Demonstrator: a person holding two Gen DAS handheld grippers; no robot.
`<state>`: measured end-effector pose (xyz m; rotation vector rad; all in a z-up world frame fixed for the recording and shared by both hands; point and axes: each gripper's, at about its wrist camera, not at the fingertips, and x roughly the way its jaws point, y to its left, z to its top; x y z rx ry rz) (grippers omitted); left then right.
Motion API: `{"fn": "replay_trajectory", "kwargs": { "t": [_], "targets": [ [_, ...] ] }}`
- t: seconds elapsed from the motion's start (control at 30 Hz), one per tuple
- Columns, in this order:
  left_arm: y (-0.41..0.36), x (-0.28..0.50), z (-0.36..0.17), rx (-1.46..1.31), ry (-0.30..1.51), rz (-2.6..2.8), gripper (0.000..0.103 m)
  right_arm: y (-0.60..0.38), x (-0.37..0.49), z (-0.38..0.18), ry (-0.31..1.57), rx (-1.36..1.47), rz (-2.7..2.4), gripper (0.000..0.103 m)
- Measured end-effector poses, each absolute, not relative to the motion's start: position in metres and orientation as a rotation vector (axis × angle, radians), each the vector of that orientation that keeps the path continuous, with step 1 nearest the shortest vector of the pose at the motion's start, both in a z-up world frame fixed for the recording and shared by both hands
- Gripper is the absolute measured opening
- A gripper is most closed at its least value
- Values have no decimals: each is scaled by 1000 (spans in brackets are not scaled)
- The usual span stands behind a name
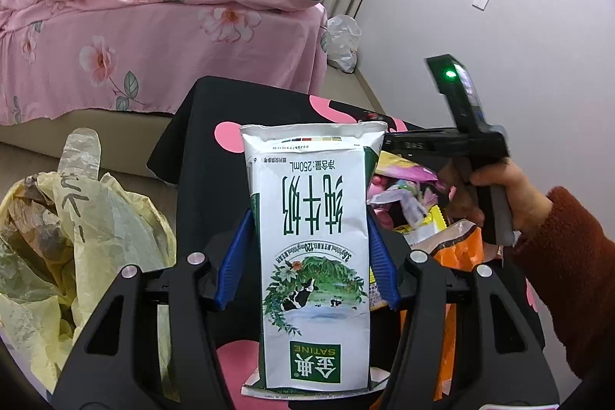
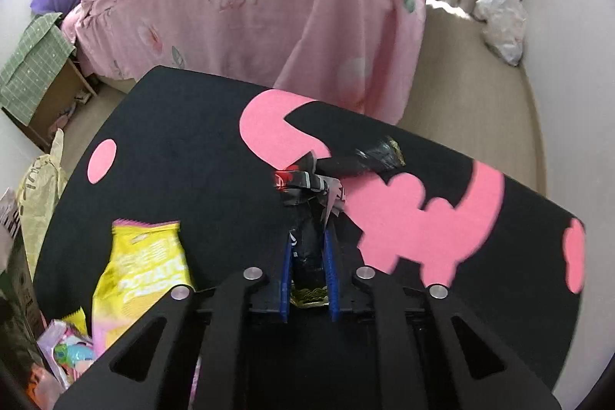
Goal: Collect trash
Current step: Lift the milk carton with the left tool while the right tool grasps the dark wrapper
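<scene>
The left gripper [image 1: 311, 256] holds a white milk carton [image 1: 313, 256] upright between its blue pads, clamped on both side walls, its print upside down toward the camera. Only the left wrist view shows this carton in full, along with a yellowish plastic bag [image 1: 77, 237] slumped to the gripper's left and a hand [image 1: 496, 195] in a rust-red sleeve to its right, gripping the handle of the other tool above a heap of bright wrappers [image 1: 407, 202]. The right wrist view alone shows the right gripper [image 2: 309, 252], its jaws drawn nearly together and pinching a crumpled black wrapper [image 2: 307, 195] that sticks out ahead of the fingertips. Beyond it, a second dark wrapper [image 2: 369, 156] lies on the black table [image 2: 173, 125] with pink shapes. To this gripper's left lies a yellow potato-chip bag [image 2: 142, 268], with more small wrappers near the frame's lower corner. A bed [image 2: 269, 6] under pink floral covers stands past the table in both views.
</scene>
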<state>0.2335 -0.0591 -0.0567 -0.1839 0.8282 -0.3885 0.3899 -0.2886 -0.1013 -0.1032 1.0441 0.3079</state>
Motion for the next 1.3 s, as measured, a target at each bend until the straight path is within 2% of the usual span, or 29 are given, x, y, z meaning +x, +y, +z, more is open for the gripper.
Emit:
{"fn": "replay_trajectory", "kwargs": {
  "t": [0.27, 0.67, 0.97, 1.3],
  "targets": [
    [-55, 219, -45, -197, 789, -376, 53, -302, 308, -36, 870, -137, 274, 12],
    [-39, 171, 11, -151, 613, -320, 53, -274, 201, 54, 648, -144, 335, 12],
    [37, 153, 33, -181, 485, -66, 53, -217, 176, 66, 577, -168, 427, 12],
    [105, 157, 9, -217, 406, 201, 53, -151, 185, 53, 586, -169, 542, 12]
  ]
}}
